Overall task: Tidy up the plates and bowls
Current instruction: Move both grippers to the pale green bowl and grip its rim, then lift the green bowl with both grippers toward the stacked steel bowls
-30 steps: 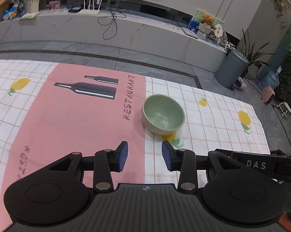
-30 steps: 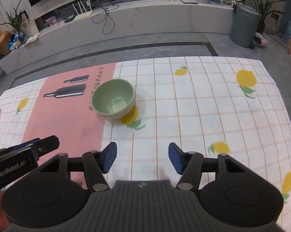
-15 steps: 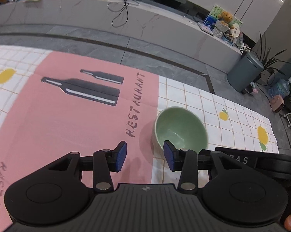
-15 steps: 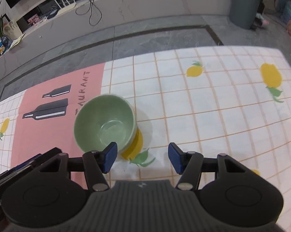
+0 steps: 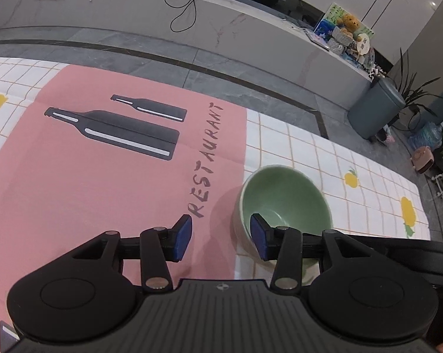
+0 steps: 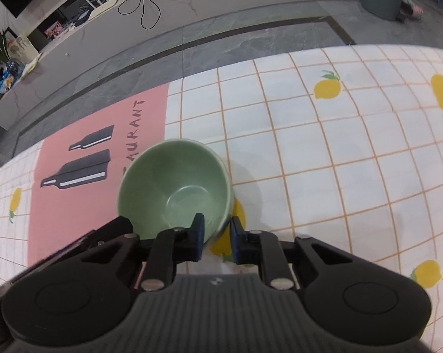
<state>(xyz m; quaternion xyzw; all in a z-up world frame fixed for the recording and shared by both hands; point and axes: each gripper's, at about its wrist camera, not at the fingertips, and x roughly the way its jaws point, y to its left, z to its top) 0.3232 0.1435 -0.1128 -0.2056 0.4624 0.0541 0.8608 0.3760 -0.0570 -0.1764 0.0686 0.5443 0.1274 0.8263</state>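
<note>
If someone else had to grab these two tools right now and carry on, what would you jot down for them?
Right hand-held gripper: jaws closing over the near rim of the green bowl, one finger inside, one outside.
Left hand-held gripper: part open, holding nothing; its right finger hangs over the bowl's near-left rim, and I cannot tell if it touches.
Bowl: upright on the tablecloth, at the edge of the pink placemat.
Done: the bowl has been reached, not lifted.
Left: finish the grip and move the bowl. No plates or other bowls in view.

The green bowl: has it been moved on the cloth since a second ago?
No. The bowl sits over the same lemon print beside the pink mat; only the cameras came closer.
</note>
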